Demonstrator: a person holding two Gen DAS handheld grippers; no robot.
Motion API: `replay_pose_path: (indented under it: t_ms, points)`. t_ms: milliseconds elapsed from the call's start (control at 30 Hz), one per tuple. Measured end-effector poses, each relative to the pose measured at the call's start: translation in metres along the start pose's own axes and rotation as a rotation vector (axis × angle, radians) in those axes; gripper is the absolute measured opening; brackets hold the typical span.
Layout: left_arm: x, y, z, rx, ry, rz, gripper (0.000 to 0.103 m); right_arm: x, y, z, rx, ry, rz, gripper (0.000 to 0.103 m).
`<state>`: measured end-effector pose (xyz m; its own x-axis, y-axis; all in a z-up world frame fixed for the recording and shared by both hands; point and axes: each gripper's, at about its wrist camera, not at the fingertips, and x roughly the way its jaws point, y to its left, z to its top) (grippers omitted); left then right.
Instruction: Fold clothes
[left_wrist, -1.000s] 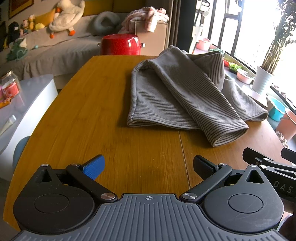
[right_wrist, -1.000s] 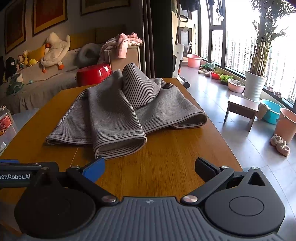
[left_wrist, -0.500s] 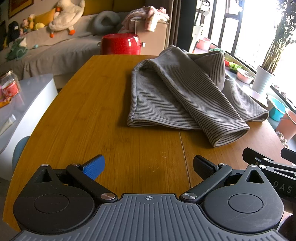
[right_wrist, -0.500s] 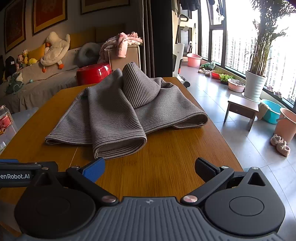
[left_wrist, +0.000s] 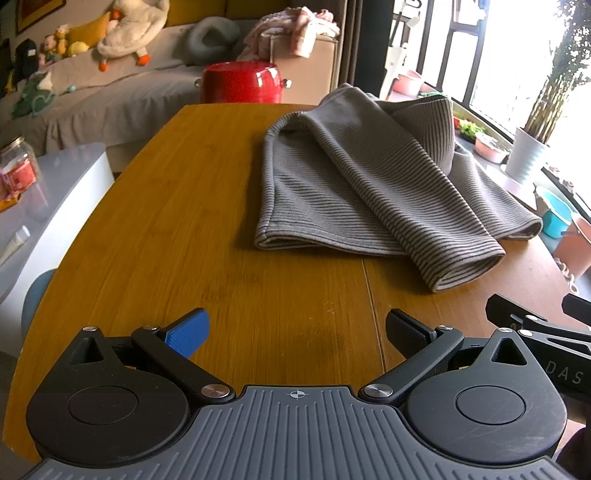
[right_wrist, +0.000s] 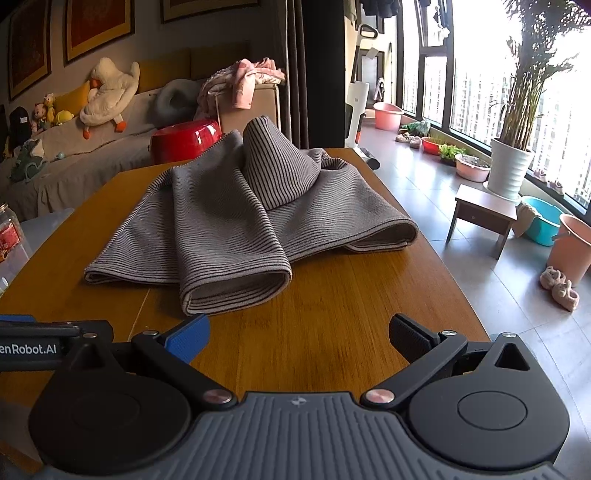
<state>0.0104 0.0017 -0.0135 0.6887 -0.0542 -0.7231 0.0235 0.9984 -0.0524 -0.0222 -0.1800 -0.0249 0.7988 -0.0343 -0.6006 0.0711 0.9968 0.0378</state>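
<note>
A grey striped ribbed garment (left_wrist: 362, 184) lies loosely bunched on the wooden table (left_wrist: 177, 221), with a peak standing up at its far side; it also shows in the right wrist view (right_wrist: 236, 225). My left gripper (left_wrist: 295, 332) is open and empty, hovering over the table's near edge, short of the garment's near hem. My right gripper (right_wrist: 299, 334) is open and empty, just in front of the garment's rolled near fold. The right gripper's fingers show at the right edge of the left wrist view (left_wrist: 539, 325).
A red pot (left_wrist: 242, 83) stands past the table's far end. A sofa with plush toys (left_wrist: 122, 22) lies behind. A grey side table with a jar (left_wrist: 16, 166) is to the left. A small stool (right_wrist: 484, 214), buckets and a potted plant (right_wrist: 511, 166) stand on the floor to the right.
</note>
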Motion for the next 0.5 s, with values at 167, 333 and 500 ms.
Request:
replay_pose_path:
  t_ms: [167,333,500]
  points:
    - [0.021,-0.002,0.020,0.065,0.016,-0.056,0.103,0.015,-0.007,0.011,-0.001,0.008,0.019,0.103]
    - [0.038,-0.002,0.054,0.116,-0.039,-0.187,0.103,0.040,-0.025,0.040,0.073,0.040,0.148,0.103]
    - [0.073,0.003,0.089,0.082,-0.037,-0.274,0.103,0.075,-0.038,0.080,0.113,0.014,0.179,0.103]
